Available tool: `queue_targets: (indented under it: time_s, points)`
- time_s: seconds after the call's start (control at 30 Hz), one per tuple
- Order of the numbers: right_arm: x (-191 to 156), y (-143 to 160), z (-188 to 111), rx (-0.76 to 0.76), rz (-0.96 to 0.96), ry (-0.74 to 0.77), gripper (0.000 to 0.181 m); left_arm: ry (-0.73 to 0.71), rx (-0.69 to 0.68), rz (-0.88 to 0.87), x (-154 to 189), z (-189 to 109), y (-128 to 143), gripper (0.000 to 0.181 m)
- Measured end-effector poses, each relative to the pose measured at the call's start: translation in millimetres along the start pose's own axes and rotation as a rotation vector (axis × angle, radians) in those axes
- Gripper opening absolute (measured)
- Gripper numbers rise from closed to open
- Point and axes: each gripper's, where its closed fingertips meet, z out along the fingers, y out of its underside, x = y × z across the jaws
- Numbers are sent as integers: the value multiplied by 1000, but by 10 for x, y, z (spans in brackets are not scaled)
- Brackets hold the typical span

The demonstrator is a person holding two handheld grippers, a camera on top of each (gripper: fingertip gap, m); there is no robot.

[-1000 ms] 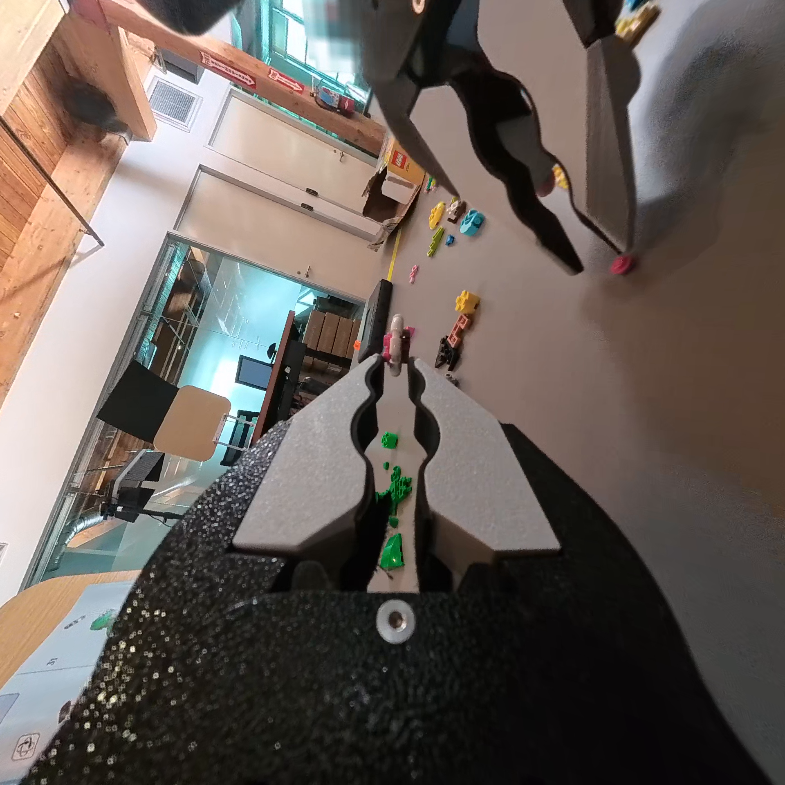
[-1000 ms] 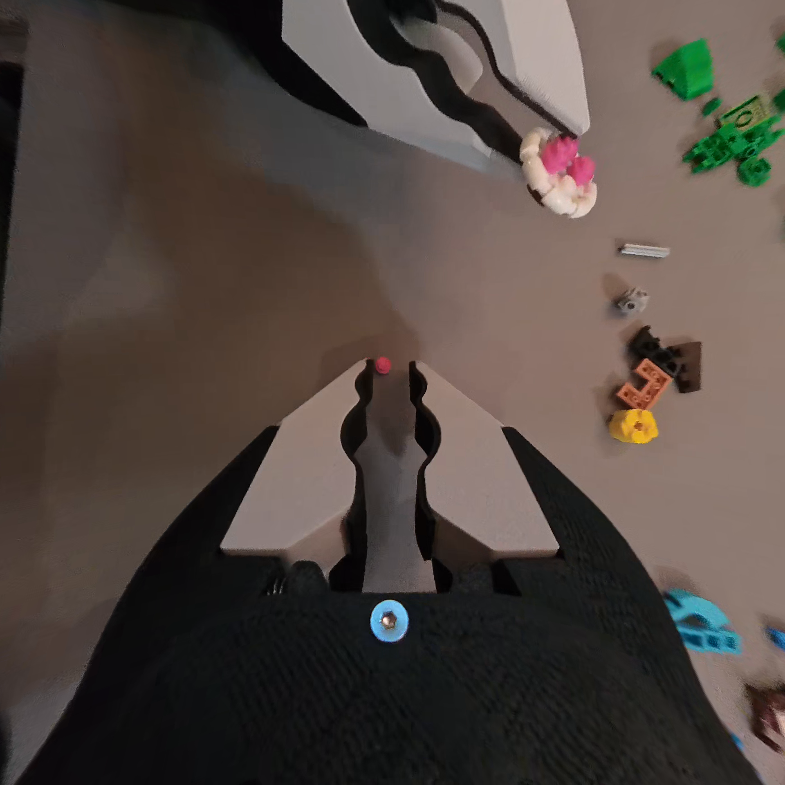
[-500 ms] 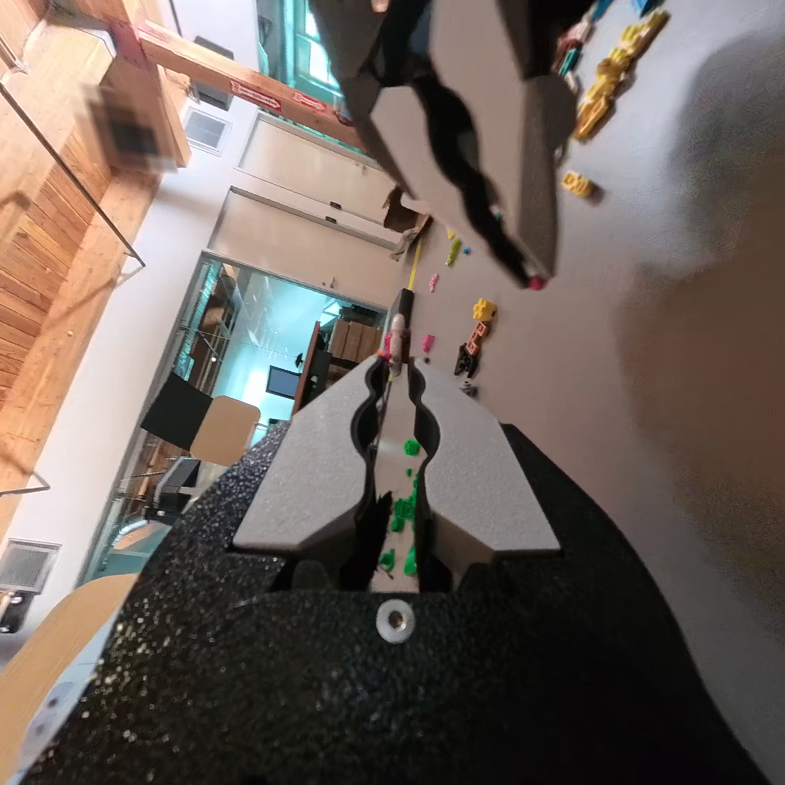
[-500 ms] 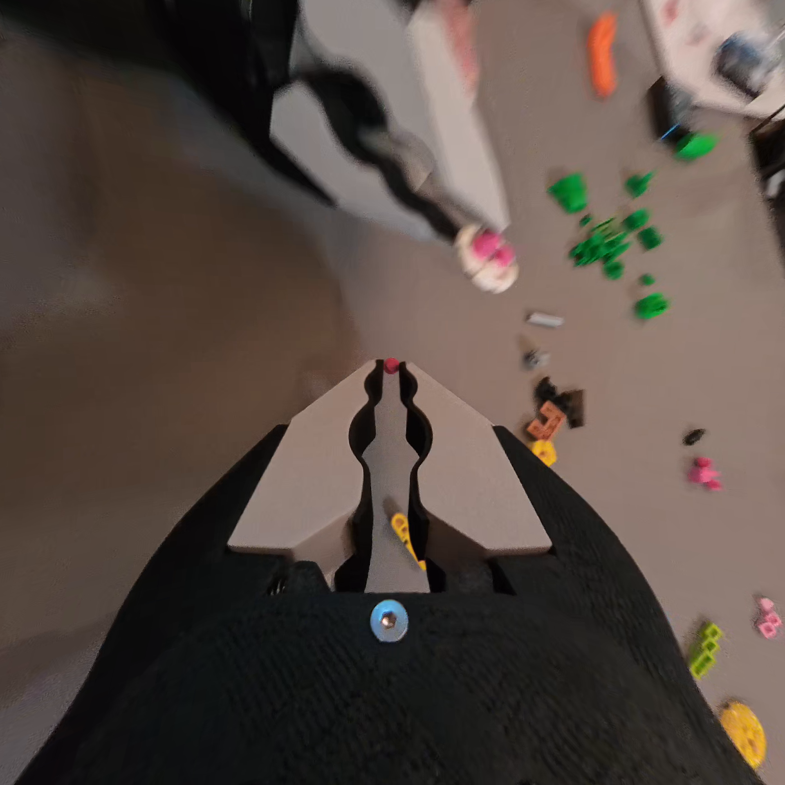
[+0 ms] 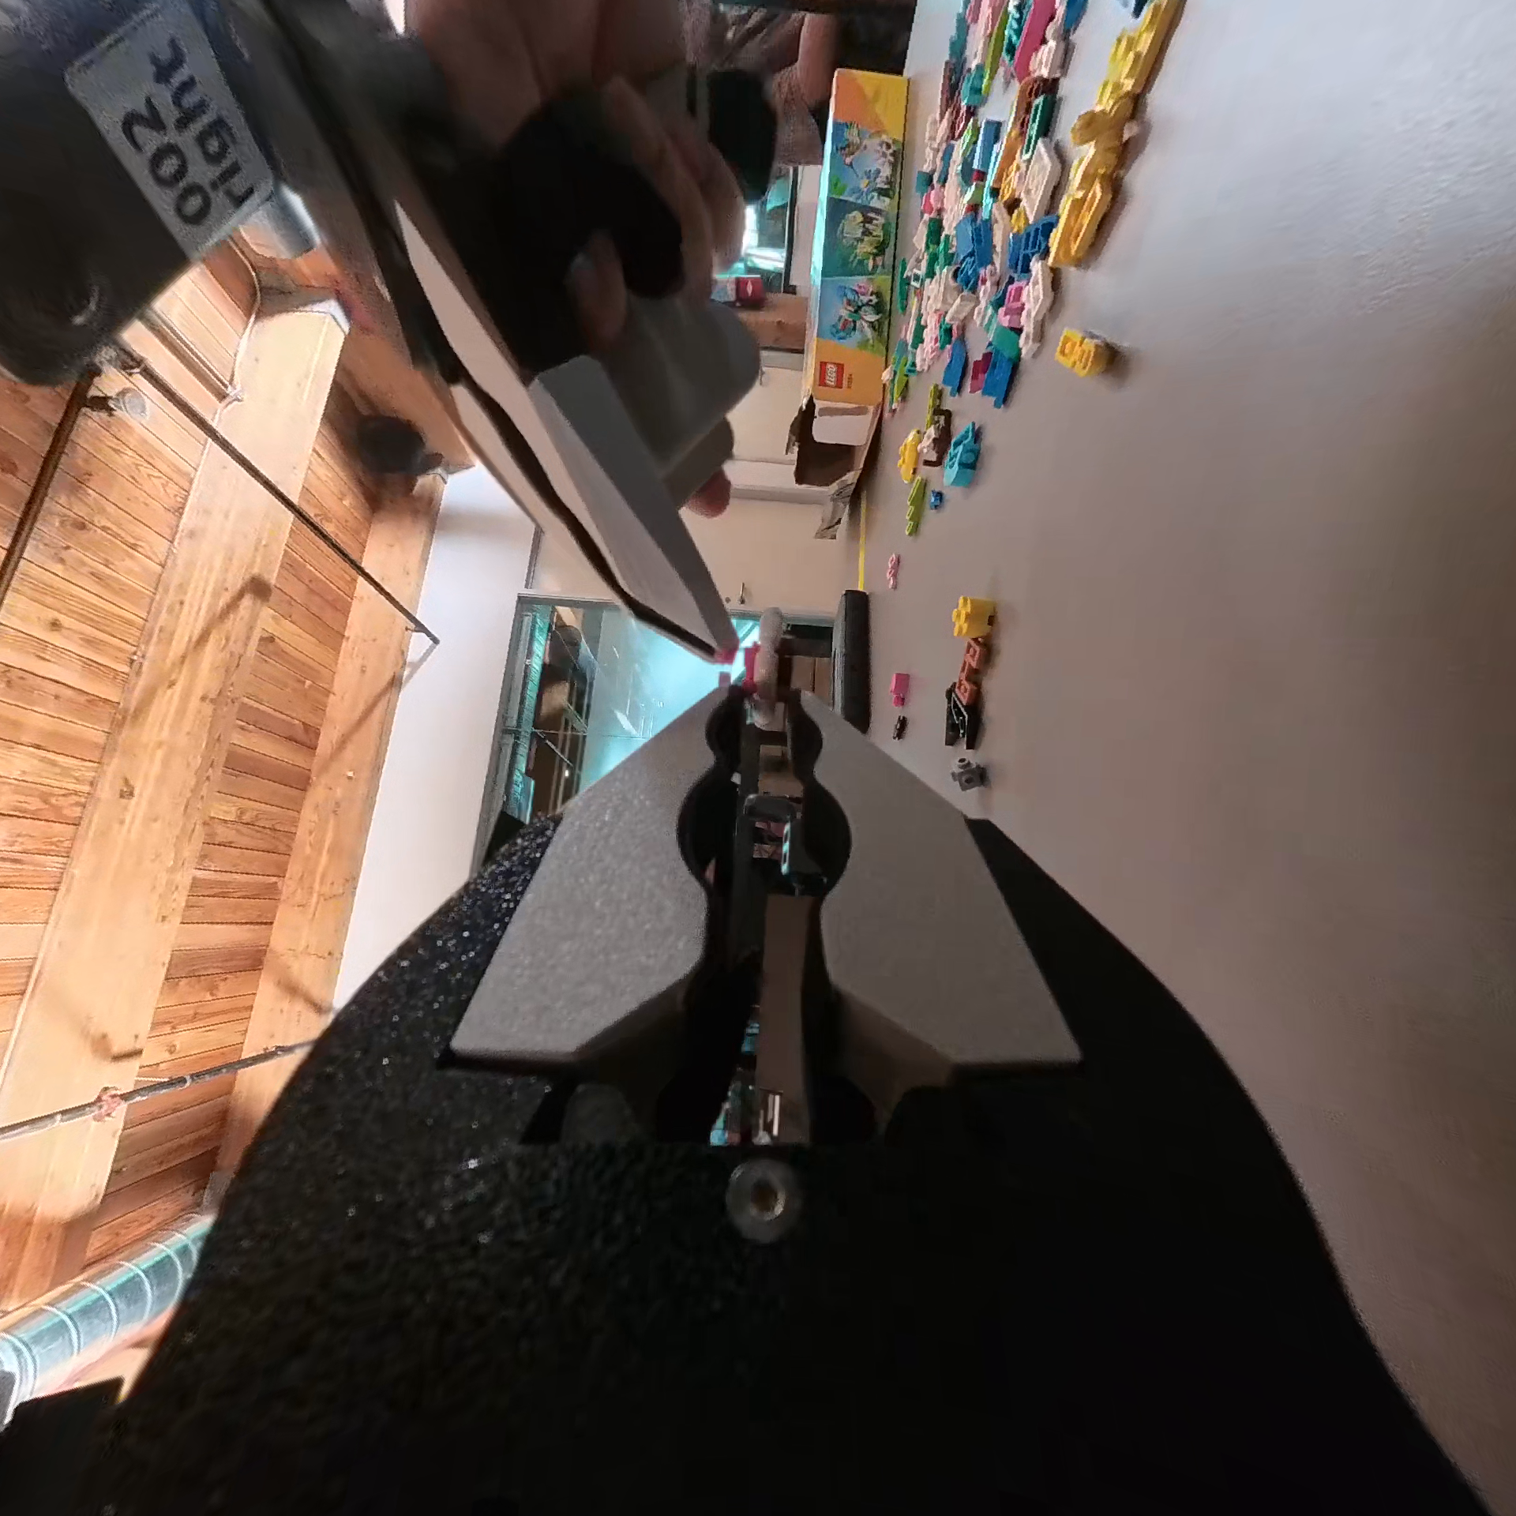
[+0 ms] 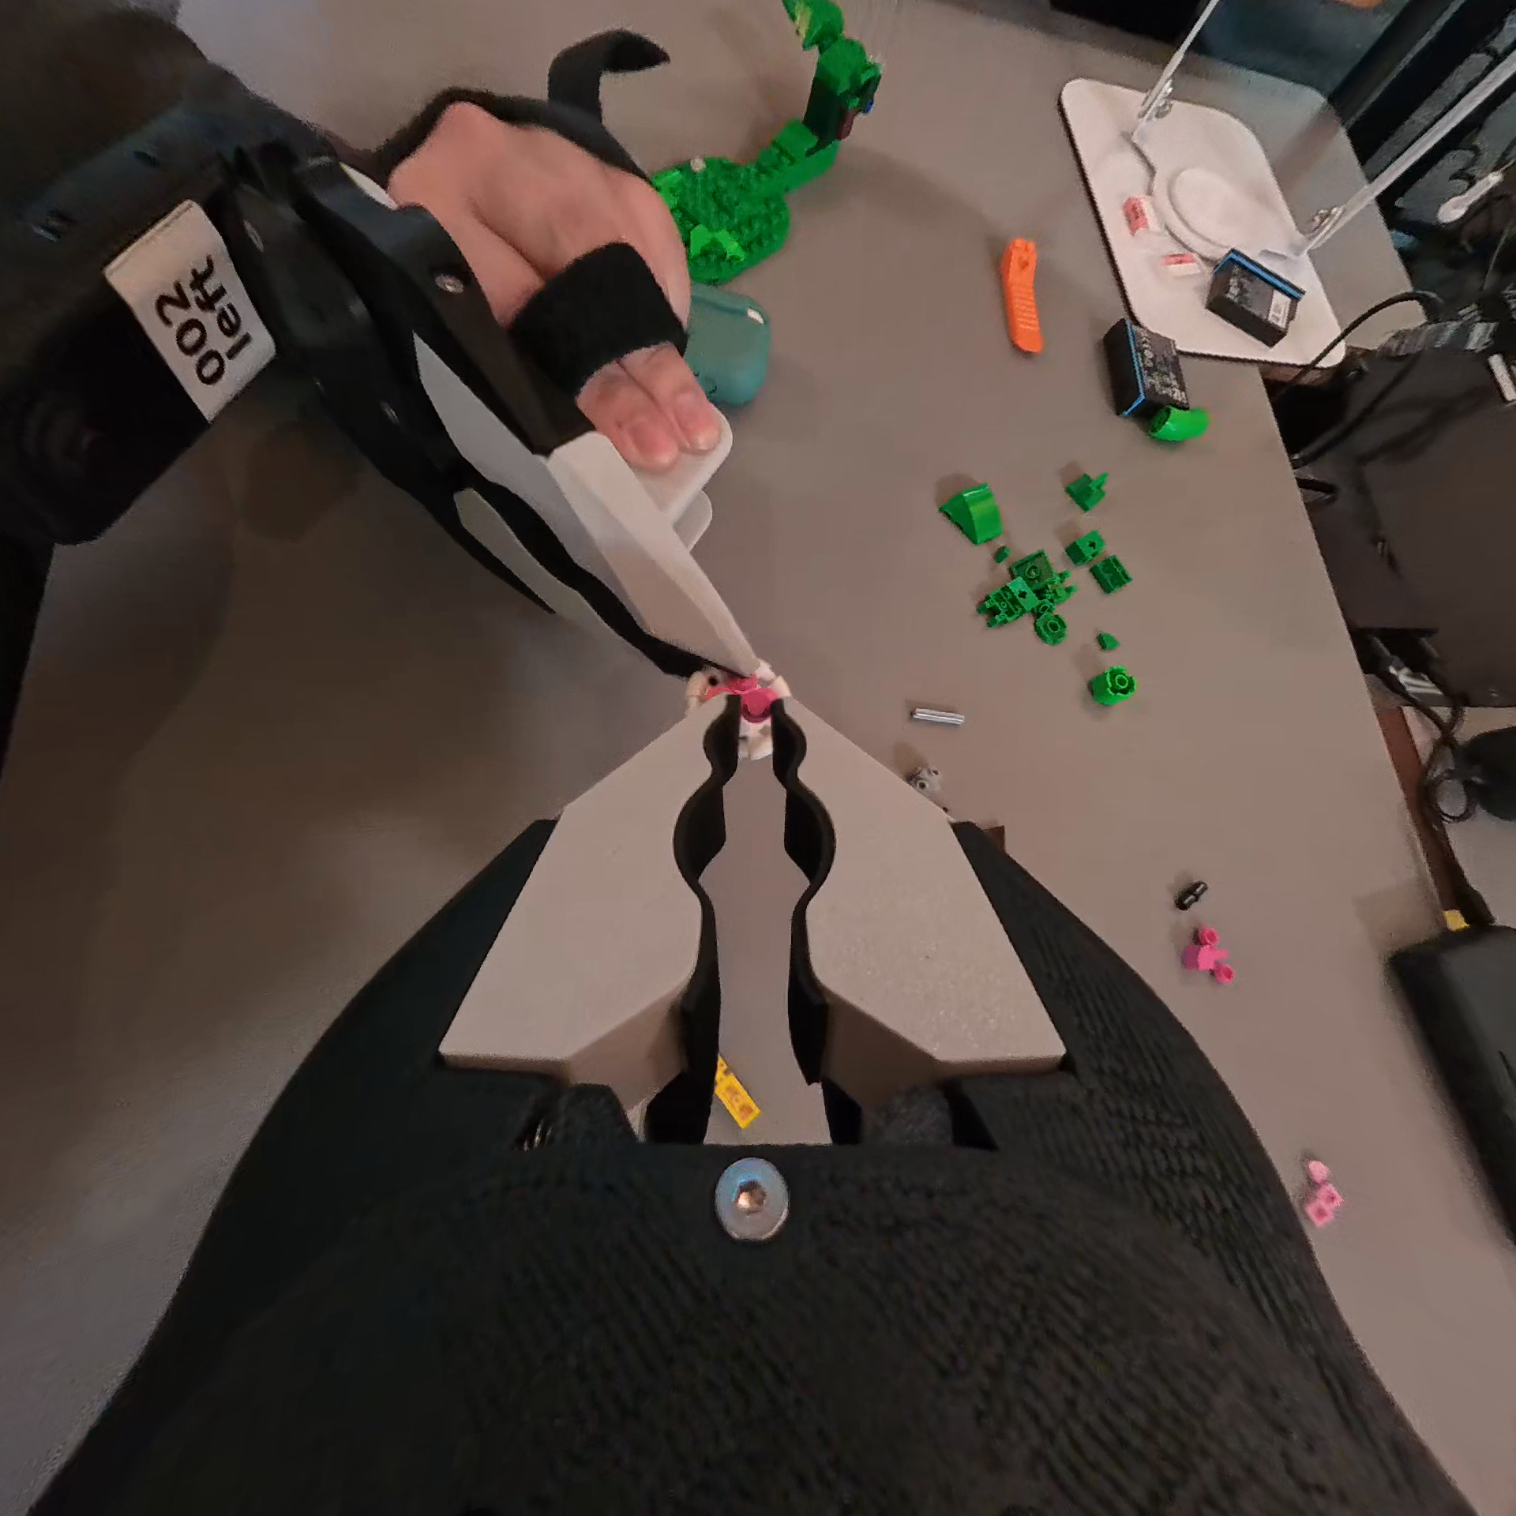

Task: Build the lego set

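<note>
1. Jaws of my left gripper [image 5: 763, 697] clamp the small white-and-pink lego flower [image 6: 742, 693], held in the air above the grey table [image 6: 492, 779].
2. My right gripper [image 6: 751, 718] pinches a tiny pink round stud [image 6: 753, 704], pressed against that flower.
3. Loose green bricks [image 6: 1034, 586] lie well apart.

An orange tool [image 6: 1021, 295] and 2 black boxes [image 6: 1144, 369] lie far ahead-right of the tool, near a white mat [image 6: 1181, 213].
</note>
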Motion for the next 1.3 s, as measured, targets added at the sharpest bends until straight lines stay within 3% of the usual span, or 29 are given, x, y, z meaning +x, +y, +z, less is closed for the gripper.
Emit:
queue_targets:
  time_s: [0.4, 0.57, 0.67, 0.77, 0.87, 1.03, 1.3]
  points:
    - [-53, 46, -7, -71, 27, -86, 7, -14, 6, 16, -19, -10, -27, 7]
    - [-60, -83, -84, 19, -6, -73, 35, -2, 12, -19, -13, -5, -32, 7]
    - [-97, -157, -129, 107, -217, 33, 46, 11, 8, -91, -23, 1, -1, 8]
    - [-61, -100, -88, 69, -553, 268, 47, 35, 5, -183, -24, 9, 37, 8]
    - [-86, -27, -10, 6, -808, 411, 40, 49, 6, -236, -18, 13, 53, 7]
    - [-47, 93, 72, -42, -879, 498, 39, 57, 10, -267, -10, 15, 50, 7]
    - [-30, 130, 98, -55, -908, 517, 32, 58, 12, -283, -18, 6, 46, 7]
